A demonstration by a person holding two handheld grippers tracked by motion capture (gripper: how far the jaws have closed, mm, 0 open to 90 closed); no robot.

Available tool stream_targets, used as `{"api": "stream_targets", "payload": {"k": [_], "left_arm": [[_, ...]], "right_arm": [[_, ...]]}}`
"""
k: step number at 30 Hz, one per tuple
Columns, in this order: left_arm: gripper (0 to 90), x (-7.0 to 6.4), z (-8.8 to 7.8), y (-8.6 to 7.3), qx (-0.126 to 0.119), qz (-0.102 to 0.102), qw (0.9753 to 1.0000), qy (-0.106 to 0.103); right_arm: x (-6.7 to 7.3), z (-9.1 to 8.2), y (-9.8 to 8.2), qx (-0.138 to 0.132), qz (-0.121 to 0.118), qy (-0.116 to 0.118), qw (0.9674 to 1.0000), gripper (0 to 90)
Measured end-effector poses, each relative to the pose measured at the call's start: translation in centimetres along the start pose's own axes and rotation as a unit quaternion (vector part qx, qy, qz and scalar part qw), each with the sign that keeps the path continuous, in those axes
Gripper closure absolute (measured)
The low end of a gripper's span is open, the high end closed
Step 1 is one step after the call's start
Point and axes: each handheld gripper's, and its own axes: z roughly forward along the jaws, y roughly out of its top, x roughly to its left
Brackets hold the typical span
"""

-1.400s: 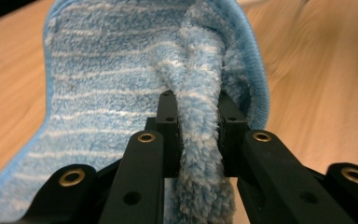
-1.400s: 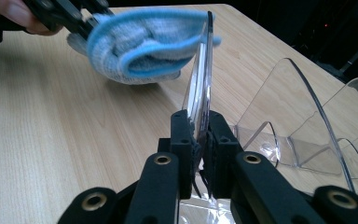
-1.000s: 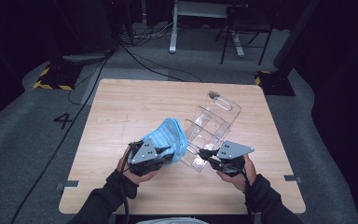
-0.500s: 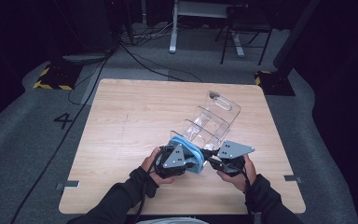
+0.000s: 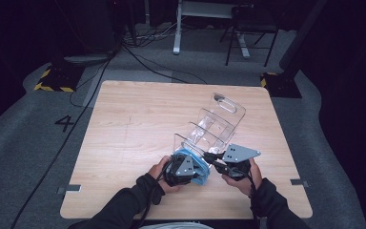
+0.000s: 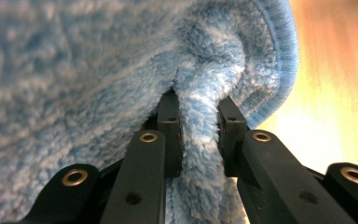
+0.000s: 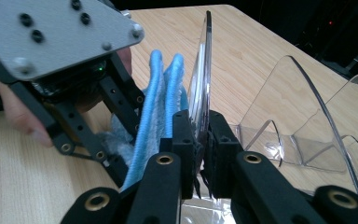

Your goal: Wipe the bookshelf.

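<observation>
While left claw [image 6: 199, 135] pinches blue cloth [image 6: 98, 70], right claw [image 7: 198, 140] clamps clear rack [image 7: 203, 79] wall.

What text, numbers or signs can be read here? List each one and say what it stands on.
"4" - a dark numeral on the grey floor left of the wooden table.
Yellow and black hazard stripes, without words, mark two dark floor bases beyond the table.
No lettering is legible on the blue cloth, the clear plastic rack or the grippers.
</observation>
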Motion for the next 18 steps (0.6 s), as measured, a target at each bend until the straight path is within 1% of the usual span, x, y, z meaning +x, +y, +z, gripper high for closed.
{"api": "stream_targets", "payload": {"k": [3, 5, 6, 8, 9, 10, 12, 14, 16, 18], "left_arm": [[76.9, 0.8, -0.5, -0.8, 0.014, -0.012, 0.9997, 0.015], [76.8, 1.6, -1.2, -1.4, 0.022, -0.025, 0.9988, 0.036], [76.8, 2.0, -1.6, -1.8, 0.021, -0.033, 0.9982, 0.045], [76.7, 2.7, -2.3, -2.2, 0.02, -0.042, 0.9972, 0.059], [76.7, 3.1, -2.7, -2.4, 0.018, -0.051, 0.9965, 0.064], [76.7, 3.4, -3.0, -2.5, 0.014, -0.052, 0.9963, 0.067], [76.7, 4.0, -4.0, -2.3, 0.008, -0.052, 0.9952, 0.082], [76.8, 4.4, -5.1, -1.9, -0.01, -0.054, 0.9941, 0.093], [76.8, 4.6, -5.7, -1.5, -0.024, -0.056, 0.9934, 0.097], [76.7, 4.5, -6.4, -0.8, -0.043, -0.053, 0.9924, 0.102]], "right_arm": [[-0.1, -0.1, 0.0, 0.0, 0.0, 0.003, 1.0, 84.4], [-0.1, 0.0, 0.0, 0.0, -0.002, 0.002, 1.0, 84.4], [-0.1, -0.1, 0.0, 0.0, 0.0, 0.002, 1.0, 84.4], [-0.1, -0.1, 0.0, 0.0, 0.0, 0.003, 1.0, 84.4], [-0.1, 0.0, 0.0, 0.0, 0.0, 0.003, 1.0, 84.4], [-0.1, 0.0, 0.0, 0.0, -0.001, 0.004, 1.0, 84.4], [-0.1, 0.0, 0.0, -0.001, 0.0, 0.005, 1.0, 84.3], [-0.1, 0.0, 0.0, -0.001, 0.0, 0.005, 1.0, 84.1], [-0.2, 0.0, 0.0, -0.002, 0.002, 0.005, 1.0, 83.9], [-0.2, 0.0, -0.1, -0.003, 0.003, 0.005, 1.0, 83.7]]}}
